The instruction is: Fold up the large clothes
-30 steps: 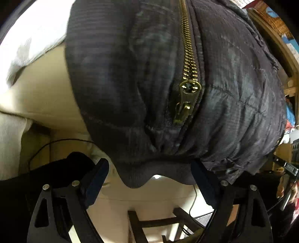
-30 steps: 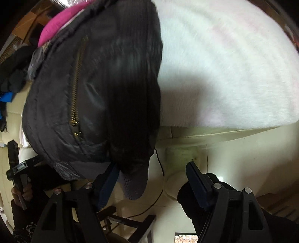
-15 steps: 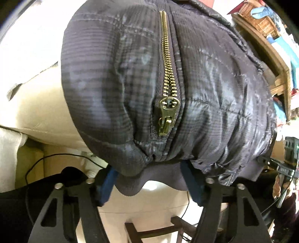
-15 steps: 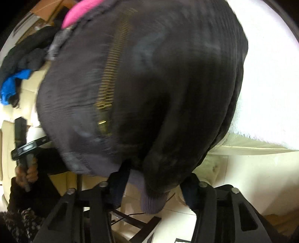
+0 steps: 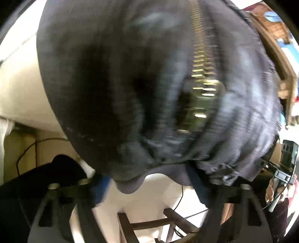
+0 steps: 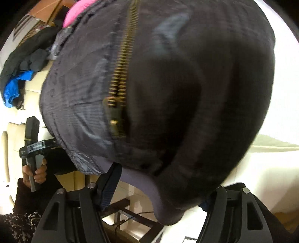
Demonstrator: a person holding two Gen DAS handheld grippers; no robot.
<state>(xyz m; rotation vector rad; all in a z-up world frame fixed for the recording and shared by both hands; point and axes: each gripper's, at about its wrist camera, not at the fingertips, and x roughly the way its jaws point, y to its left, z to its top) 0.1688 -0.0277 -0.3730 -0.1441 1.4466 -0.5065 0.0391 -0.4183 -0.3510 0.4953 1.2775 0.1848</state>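
A dark grey quilted jacket [image 5: 115,78] with a brass zipper [image 5: 201,61] fills both views. My left gripper [image 5: 149,179] stands under its ribbed hem [image 5: 130,185], the hem bunched between the blue-padded fingers [image 5: 101,187], jaws still apart and pressing its sides. The view is blurred. In the right wrist view the jacket [image 6: 186,93] and zipper [image 6: 121,74] bulge over my right gripper [image 6: 158,188]. The hem [image 6: 160,201] hangs between its fingers [image 6: 110,185]; the right finger is mostly hidden by cloth.
A cream sofa [image 5: 18,89] with a white fluffy cover [image 6: 284,84] lies under the jacket. A pink cloth [image 6: 78,11] and a black and blue garment [image 6: 20,71] lie at the far left. A dark wooden stool [image 5: 149,224] stands below. Wooden shelves [image 5: 274,46] are at right.
Both grippers have moved in under the jacket's hem and narrowed around it. The jacket now bulges closer and fills more of each view.
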